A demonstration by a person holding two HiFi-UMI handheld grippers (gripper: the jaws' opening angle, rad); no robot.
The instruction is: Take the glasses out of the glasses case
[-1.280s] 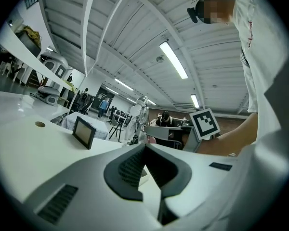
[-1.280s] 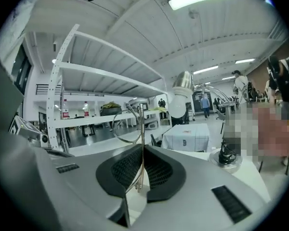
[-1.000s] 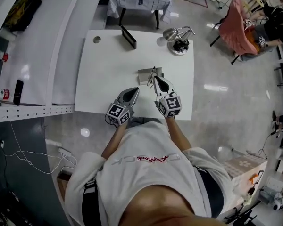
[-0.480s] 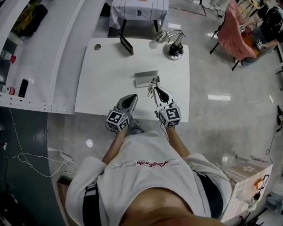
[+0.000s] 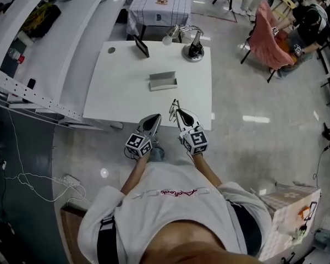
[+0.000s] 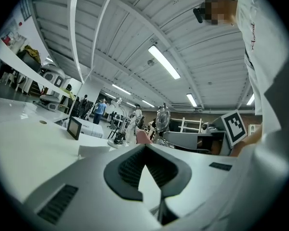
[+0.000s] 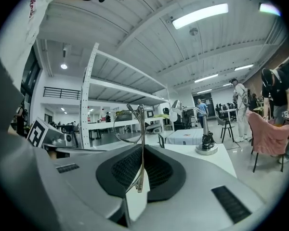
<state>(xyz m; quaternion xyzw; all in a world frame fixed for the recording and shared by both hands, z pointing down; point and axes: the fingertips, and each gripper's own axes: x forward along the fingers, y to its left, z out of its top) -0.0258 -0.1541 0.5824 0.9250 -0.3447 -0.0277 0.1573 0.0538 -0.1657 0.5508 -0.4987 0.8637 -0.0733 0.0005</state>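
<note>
Right gripper (image 7: 142, 150): jaws clamped on the glasses (image 7: 141, 117) by one thin temple. It runs straight up between my pads, and the lens rim stands above the tips, leaning to my left. Left gripper (image 6: 145, 148): jaws together, nothing in them, just beside the right one. Both point level, with tips over the near edge of the tabletop (image 5: 115, 87), right of its middle. So the glasses hang over that edge, clear of the surface. The glasses case (image 5: 163, 81) sits about mid-tabletop, well apart from the glasses, ahead of my right jaws and a bit to the left. Its long axis runs parallel to the near edge. The lid looks raised, but I can't see inside from here. My read: extraction is done and what's left is a set-down. The bare stretch between the near edge and the case is the obvious spot, and the right hand owns it since it has the grip. The temple is thin, so I'd lower flat before letting go. Further back, a small dark screen (image 5: 141, 46) stands at the far edge and a desk lamp (image 5: 193, 50) toward the far right corner. Writing: the marker cubes carry only black-and-white square codes, and the red script on my shirt (image 5: 170, 190) is too small to read. Nothing legible on the case.
</note>
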